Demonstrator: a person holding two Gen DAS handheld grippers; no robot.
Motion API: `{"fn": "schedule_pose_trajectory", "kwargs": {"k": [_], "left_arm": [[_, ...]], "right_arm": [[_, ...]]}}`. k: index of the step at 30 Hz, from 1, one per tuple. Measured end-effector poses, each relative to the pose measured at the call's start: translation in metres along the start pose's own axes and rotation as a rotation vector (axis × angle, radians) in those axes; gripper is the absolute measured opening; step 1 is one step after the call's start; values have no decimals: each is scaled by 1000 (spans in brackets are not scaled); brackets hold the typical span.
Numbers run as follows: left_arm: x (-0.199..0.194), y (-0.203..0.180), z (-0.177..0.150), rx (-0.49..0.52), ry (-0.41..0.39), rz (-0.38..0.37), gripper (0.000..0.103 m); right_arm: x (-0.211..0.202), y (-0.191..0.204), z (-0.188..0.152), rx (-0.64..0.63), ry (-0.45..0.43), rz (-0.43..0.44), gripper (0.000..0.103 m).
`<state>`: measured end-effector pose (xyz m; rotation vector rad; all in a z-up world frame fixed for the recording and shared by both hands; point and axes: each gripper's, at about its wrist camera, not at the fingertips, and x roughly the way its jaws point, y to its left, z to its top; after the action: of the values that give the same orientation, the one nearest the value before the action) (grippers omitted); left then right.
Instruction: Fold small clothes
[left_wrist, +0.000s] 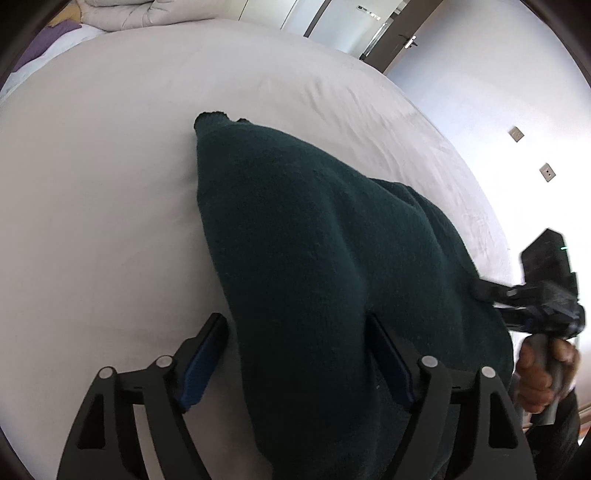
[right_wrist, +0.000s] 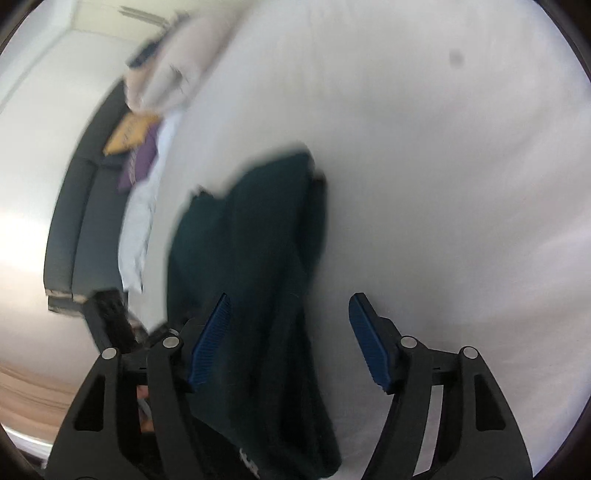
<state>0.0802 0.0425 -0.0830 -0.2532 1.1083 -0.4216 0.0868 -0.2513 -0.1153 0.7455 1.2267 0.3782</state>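
Observation:
A dark green knitted garment (left_wrist: 314, 258) lies in a long folded shape on the white bed sheet (left_wrist: 110, 184). My left gripper (left_wrist: 295, 317) stands open over its near end, with the cloth between the blue pads and neither pad pressing on it. In the right wrist view, which is blurred, the same garment (right_wrist: 251, 240) runs away from me, and my right gripper (right_wrist: 290, 297) is open with the cloth's near edge lying by the left finger (right_wrist: 210, 339). The left wrist view shows the right gripper (left_wrist: 491, 291) at the garment's right edge, held by a hand (left_wrist: 543, 376).
A bundled white duvet (left_wrist: 122, 14) and a purple cloth (left_wrist: 51, 37) lie at the bed's far end. A dark padded bed frame (right_wrist: 74, 221) with yellow (right_wrist: 129, 133) and purple (right_wrist: 140, 162) cushions borders the bed. A wall with sockets (left_wrist: 546, 171) and a door (left_wrist: 406, 40) stand beyond.

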Motion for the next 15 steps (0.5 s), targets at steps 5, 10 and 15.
{"fn": "schedule_pose_trajectory", "kwargs": {"k": [5, 10, 15], "left_arm": [[3, 1, 2, 4, 21, -7, 84], [5, 4, 7, -27, 43, -5, 85], [10, -6, 17, -32, 72, -15, 58]], "right_arm": [[10, -9, 0, 33, 32, 158, 68], [44, 16, 3, -62, 116, 120, 66], [52, 13, 8, -16, 93, 145, 24]]}}
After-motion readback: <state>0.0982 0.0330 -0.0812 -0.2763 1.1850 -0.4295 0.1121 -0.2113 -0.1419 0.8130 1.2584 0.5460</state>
